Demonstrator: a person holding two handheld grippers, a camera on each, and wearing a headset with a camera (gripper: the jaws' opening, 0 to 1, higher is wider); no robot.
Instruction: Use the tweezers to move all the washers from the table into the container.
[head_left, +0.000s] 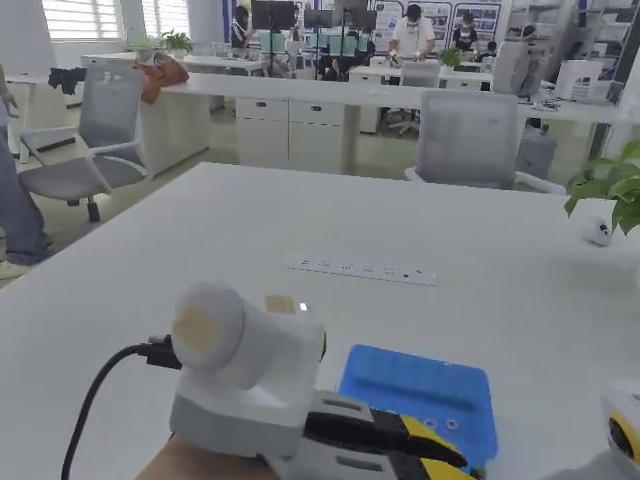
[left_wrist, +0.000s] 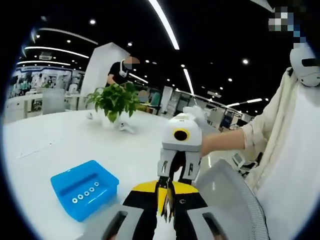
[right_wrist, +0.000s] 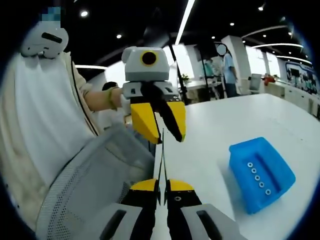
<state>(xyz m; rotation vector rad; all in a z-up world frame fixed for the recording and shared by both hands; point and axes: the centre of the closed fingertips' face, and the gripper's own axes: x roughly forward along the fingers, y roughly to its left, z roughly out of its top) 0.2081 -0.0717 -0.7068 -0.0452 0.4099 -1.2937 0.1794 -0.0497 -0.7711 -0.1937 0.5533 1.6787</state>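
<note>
With the right tool (right_wrist: 162, 183) pinching the tweezers (right_wrist: 162, 156) and the left tool (right_wrist: 171, 140) seemingly parted round their tip, I'd close gently and squarely, leaving the washers (right_wrist: 257, 177) rowed in the blue container (right_wrist: 239, 172) nearby on the worktop (right_wrist: 225, 120).

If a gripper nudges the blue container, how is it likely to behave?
The blue container looks like thin plastic, so it is probably light and apt to slide on the smooth white table. It is low and wide, so tipping seems unlikely. The washers inside might shift.
</note>
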